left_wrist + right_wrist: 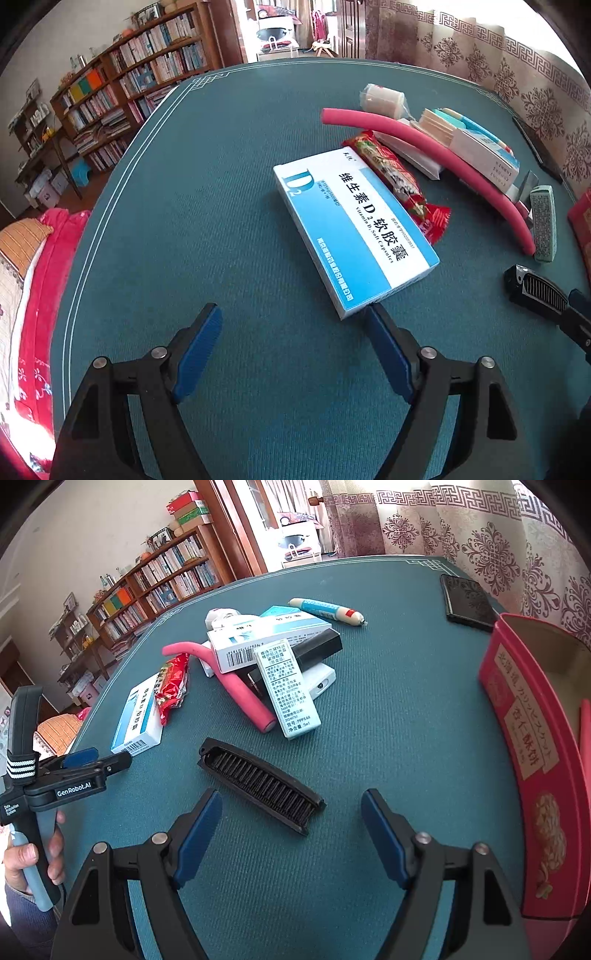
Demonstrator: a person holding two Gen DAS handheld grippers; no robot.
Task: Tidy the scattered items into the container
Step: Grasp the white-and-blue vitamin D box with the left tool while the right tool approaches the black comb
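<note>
Just beyond the left tongs, which gape wide and grip nothing, a blue-and-white vitamin D2 box lies flat on the green worktop, its near corner touching the tip of the right-side finger. A red snack packet lies against its far side.

Ahead of the right tongs, also spread wide and empty, a black folding comb lies between the fingertips' lines. The pink container stands to the right.
</note>
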